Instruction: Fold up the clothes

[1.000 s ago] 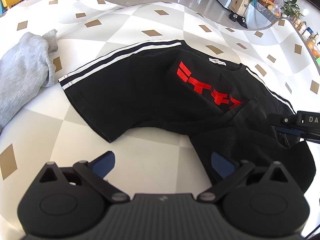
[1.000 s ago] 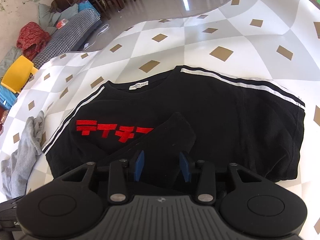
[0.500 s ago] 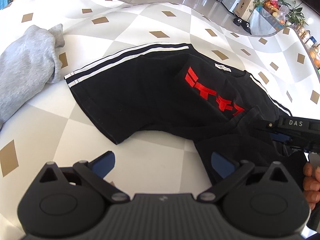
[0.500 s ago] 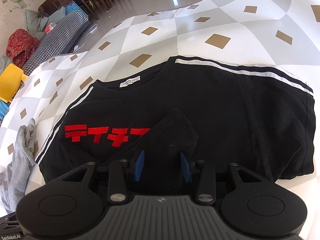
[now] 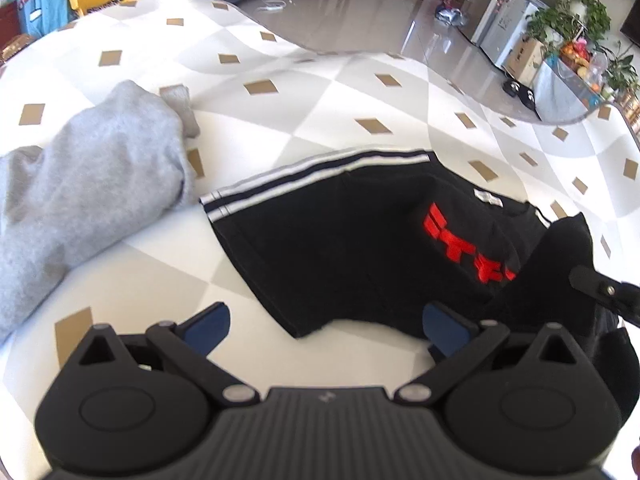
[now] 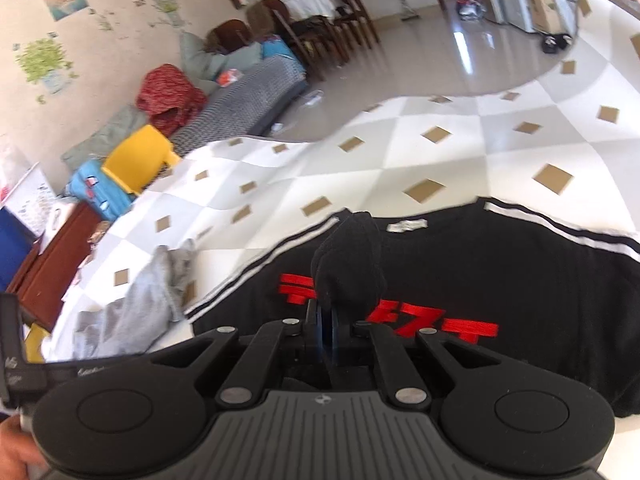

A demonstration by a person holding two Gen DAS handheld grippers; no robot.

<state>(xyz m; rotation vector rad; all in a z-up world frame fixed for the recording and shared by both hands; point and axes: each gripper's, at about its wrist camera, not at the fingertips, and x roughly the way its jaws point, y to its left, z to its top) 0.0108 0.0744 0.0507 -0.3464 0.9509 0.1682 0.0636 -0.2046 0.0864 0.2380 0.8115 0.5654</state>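
A black T-shirt (image 5: 352,240) with red lettering and white-striped sleeves lies spread on the checked tablecloth (image 5: 360,92). In the right wrist view the same T-shirt (image 6: 520,280) fills the lower right. My right gripper (image 6: 326,330) has its jaws closing tight on a bunch of the shirt's black fabric (image 6: 348,260), which stands up in a hump above the pads. My left gripper (image 5: 326,326) is open, its blue pads wide apart over the cloth by the shirt's near sleeve edge, holding nothing. Part of the right gripper (image 5: 604,292) shows at the right edge of the left wrist view.
A crumpled grey garment (image 5: 80,192) lies on the table left of the shirt, and that grey garment (image 6: 136,312) also shows in the right wrist view. Beyond the table edge are a yellow chair (image 6: 140,164), a sofa and shiny floor. A hand (image 6: 16,448) is at the lower left.
The right gripper's jaws went from apart to shut on the shirt's folded flap and lifted it. Both grippers rose and tipped up, showing more of the room. The left gripper stayed open.
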